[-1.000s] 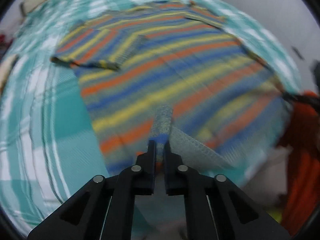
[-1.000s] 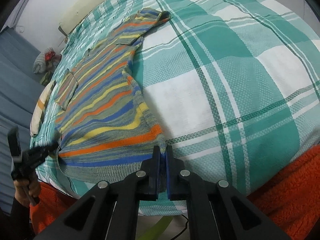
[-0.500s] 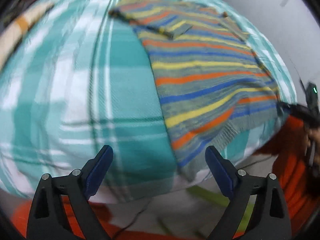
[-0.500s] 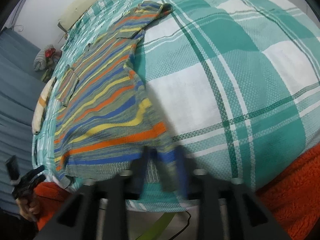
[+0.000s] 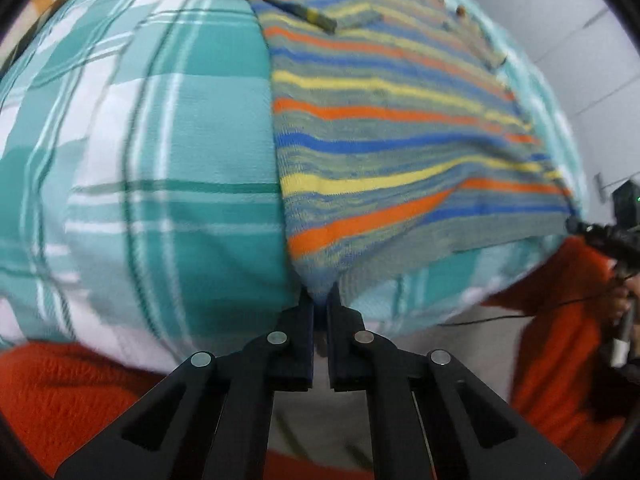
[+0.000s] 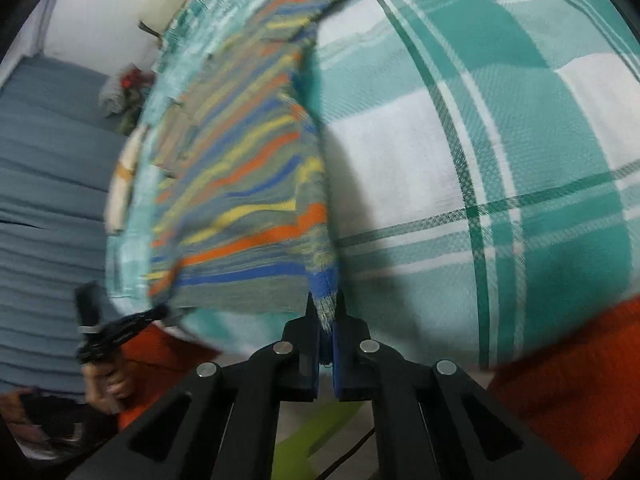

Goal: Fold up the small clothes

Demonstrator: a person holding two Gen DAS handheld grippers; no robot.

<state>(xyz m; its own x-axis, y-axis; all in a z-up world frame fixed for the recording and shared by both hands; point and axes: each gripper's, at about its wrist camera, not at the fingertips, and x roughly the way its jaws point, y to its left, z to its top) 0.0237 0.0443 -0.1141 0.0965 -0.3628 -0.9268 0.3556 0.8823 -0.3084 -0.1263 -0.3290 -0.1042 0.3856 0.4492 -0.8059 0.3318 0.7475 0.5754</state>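
A small knitted sweater (image 5: 400,128) with orange, yellow and blue stripes lies spread on a teal-and-white checked bedspread (image 5: 160,152). My left gripper (image 5: 320,300) is shut on the hem's near left corner at the bed's edge. Over in the right wrist view, the same sweater (image 6: 248,200) runs away toward the far side, and my right gripper (image 6: 325,304) is shut on the hem's right corner, which is pulled up a little off the spread (image 6: 460,160). Each gripper shows in the other's view: the right one (image 5: 580,226), the left one (image 6: 156,314).
An orange fleece blanket (image 5: 68,392) hangs below the bed's near edge. A hand (image 6: 106,386) holds the left gripper's handle. Grey-blue bedding (image 6: 44,200) and a small bundle of cloth (image 6: 124,92) lie beyond the far left side. A pale wall (image 5: 580,40) stands close on the right.
Both grippers let go of the hem, opened, shifted along it and shut again on its two corners. The left view rolled and swung over the bed's edge.
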